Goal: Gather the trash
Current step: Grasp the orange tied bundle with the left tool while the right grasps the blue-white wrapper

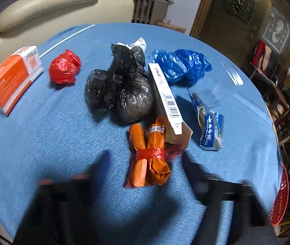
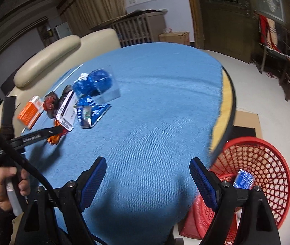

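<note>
Round table under blue cloth: we count one blue packet in red mesh basket; pile remains. Right gripper wide, empty; left gripper blurred, fingers unclear.

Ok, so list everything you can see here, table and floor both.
Cloth: one, blue, over the round table.
Orange box: one, at the table's left edge.
Red bag: one, balled, beside the orange box.
Black bags: one knotted clump, middle.
Blue bag: one, crumpled, behind the white box.
White box: one, on edge against the black bags.
Bundle: one, orange, tied with red, nearest.
Wrapper: one, blue and white, right of the bundle.
Clear packaging: one, far right.
Basket: one, red, on the floor, with a blue packet inside.
Sofa: one, cream, behind the table.
Left hand-held gripper: open, at the bundle.
Right hand-held gripper: open, empty.
</note>
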`<state>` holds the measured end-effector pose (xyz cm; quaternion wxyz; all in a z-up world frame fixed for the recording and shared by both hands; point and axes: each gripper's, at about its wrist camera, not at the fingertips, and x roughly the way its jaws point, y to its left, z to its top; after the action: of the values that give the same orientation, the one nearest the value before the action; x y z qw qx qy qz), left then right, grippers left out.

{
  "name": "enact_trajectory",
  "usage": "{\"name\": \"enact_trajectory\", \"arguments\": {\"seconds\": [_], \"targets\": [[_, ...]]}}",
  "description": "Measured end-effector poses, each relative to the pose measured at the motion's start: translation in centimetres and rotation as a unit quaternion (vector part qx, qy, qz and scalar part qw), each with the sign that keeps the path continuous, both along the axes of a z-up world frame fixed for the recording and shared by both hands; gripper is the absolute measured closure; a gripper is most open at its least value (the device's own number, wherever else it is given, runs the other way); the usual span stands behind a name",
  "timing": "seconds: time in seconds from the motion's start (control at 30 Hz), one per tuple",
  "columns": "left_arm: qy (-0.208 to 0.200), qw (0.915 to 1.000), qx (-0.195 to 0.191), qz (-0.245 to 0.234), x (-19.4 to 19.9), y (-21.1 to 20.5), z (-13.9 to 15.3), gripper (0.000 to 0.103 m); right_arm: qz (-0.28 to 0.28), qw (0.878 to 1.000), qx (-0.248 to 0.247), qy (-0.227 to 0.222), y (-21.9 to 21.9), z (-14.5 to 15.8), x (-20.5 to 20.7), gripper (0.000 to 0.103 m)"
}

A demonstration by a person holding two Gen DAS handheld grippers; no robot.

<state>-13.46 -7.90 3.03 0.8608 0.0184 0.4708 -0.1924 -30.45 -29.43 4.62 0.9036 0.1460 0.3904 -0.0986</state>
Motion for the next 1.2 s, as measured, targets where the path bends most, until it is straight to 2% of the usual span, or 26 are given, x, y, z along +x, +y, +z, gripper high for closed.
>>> {"name": "enact_trajectory", "arguments": {"seconds": [0.07,0.2,0.53,0.73,0.8,0.87,1.0,1.2], "targets": [[-0.013,0.9999,0.009,-0.003,0.1,0.1,0.0,0.072,0.007,1.000,-0.003,0.002,0.4,0.1,0.9,0.017],[-0.017,0.9998,0.003,-0.003,0.0,1.4,-0.1,0.073,0.030,1.000,-0.002,0.004,1.7,0.2,3.4,0.017],[-0.018,0.9994,-0.006,0.029,-1.1,5.7,0.0,0.073,0.113,0.993,0.023,-0.004,6.8,-0.5,13.6,0.017],[-0.016,0.9993,-0.010,0.034,-1.0,6.4,-0.2,0.073,0.126,0.992,0.002,0.016,9.0,-2.2,18.6,0.018],[-0.017,0.9993,-0.007,0.033,-1.2,6.7,-0.1,0.073,0.127,0.991,-0.008,0.026,9.4,-2.9,19.6,0.023],[-0.018,0.9993,-0.005,0.033,-1.2,6.5,0.0,0.073,0.137,0.990,-0.013,0.041,9.8,-3.8,20.4,0.058],[-0.018,0.9993,0.000,0.033,-1.2,5.8,0.2,0.073,0.143,0.989,-0.007,0.040,9.6,-4.0,20.3,0.061],[-0.035,0.9989,0.009,0.028,-2.4,4.8,1.8,0.073,0.129,0.991,0.011,0.015,8.3,-2.6,17.4,0.061]]}}
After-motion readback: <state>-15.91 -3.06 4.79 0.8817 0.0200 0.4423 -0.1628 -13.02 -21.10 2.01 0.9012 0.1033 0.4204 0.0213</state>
